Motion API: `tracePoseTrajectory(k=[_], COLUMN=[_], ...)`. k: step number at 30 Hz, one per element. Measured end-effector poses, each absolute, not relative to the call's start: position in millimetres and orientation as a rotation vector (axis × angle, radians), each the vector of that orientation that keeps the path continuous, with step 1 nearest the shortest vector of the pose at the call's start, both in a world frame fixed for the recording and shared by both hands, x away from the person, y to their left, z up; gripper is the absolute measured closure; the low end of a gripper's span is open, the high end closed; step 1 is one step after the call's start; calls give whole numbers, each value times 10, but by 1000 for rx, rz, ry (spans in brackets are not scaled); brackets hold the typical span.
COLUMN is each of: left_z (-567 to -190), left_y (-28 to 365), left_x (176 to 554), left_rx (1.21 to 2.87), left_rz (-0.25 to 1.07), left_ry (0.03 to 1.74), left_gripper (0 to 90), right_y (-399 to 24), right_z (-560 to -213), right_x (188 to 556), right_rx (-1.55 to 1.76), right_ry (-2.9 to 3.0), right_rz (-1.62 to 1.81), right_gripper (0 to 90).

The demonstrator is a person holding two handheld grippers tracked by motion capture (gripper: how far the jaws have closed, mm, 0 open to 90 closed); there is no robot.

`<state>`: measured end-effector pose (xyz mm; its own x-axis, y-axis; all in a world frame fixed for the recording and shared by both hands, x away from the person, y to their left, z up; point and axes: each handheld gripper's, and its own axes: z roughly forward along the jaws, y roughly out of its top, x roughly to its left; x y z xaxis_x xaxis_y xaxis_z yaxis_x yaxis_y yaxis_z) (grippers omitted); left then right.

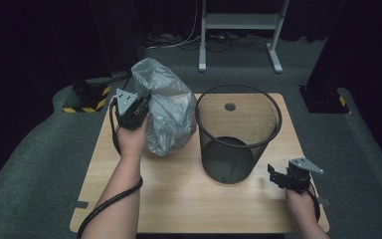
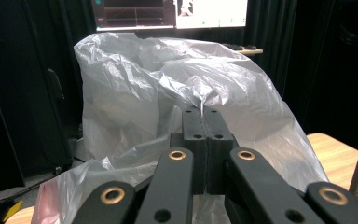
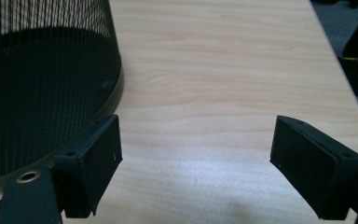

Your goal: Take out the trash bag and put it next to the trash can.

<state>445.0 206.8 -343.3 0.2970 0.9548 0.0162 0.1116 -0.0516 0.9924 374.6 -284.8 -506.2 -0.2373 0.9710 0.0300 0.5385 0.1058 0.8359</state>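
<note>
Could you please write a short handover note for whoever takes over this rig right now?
Left gripper: shut on a fold of the grey plastic bag, held up over the table's left half, beside the bin.
Right gripper: open, holding nothing, low over the table just right of the bin's base.
Black mesh bin: upright mid-table, no bag inside it as far as can be seen.
Done: bag gripped and raised.
Left, probably: carry the bag over the bin's mouth, open it out and fit it inside; the right gripper looks free to steady the rim.
</note>
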Motion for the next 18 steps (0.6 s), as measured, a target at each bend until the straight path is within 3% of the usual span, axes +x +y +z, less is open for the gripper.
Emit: tracePoseTrajectory(k=[18], left_z=[-4201], left_y=[1642], left_x=[4402], left_rx=[1549], left_rz=[787], left_ry=[1073], left_gripper=[893], right_y=[-2824], right_z=[-5074], right_x=[3742], right_rx=[1467], right_ry=[1857], right_rz=[1015], right_gripper=[162])
